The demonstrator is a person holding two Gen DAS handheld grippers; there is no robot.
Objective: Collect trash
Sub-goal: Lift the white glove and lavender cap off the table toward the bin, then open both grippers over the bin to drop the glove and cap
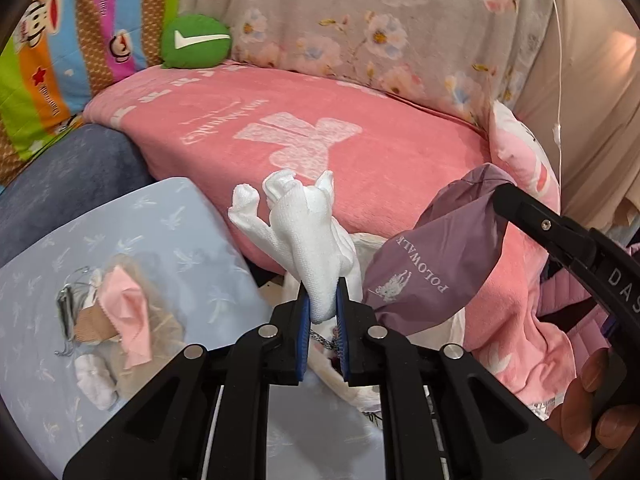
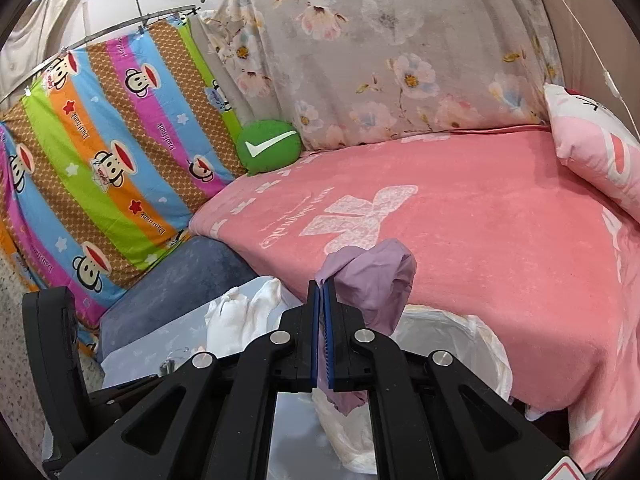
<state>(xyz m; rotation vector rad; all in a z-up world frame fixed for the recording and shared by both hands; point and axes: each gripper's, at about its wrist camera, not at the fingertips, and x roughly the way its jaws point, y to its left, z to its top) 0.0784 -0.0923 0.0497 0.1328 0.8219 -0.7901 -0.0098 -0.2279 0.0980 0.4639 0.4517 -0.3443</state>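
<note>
My left gripper (image 1: 323, 300) is shut on a white cloth glove (image 1: 304, 232), held up in front of the pink bed. The glove also shows in the right wrist view (image 2: 240, 316). My right gripper (image 2: 323, 292) is shut on a purple plastic bag (image 2: 372, 284) printed POLOWALK, which also shows in the left wrist view (image 1: 436, 256). Below both sits a bin lined with a white bag (image 2: 472, 344). More trash lies on the light blue table (image 1: 168, 224): a pink cloth (image 1: 128, 312), a brown cardboard scrap (image 1: 94, 326) and a white wad (image 1: 96, 380).
A bed with a pink blanket (image 2: 480, 240) fills the middle. A green check-mark cushion (image 2: 268, 146), a cartoon monkey sheet (image 2: 100, 168), a floral cover (image 2: 380, 48) and a pink pillow (image 2: 600, 152) surround it. A blue-grey seat (image 1: 68, 176) stands left.
</note>
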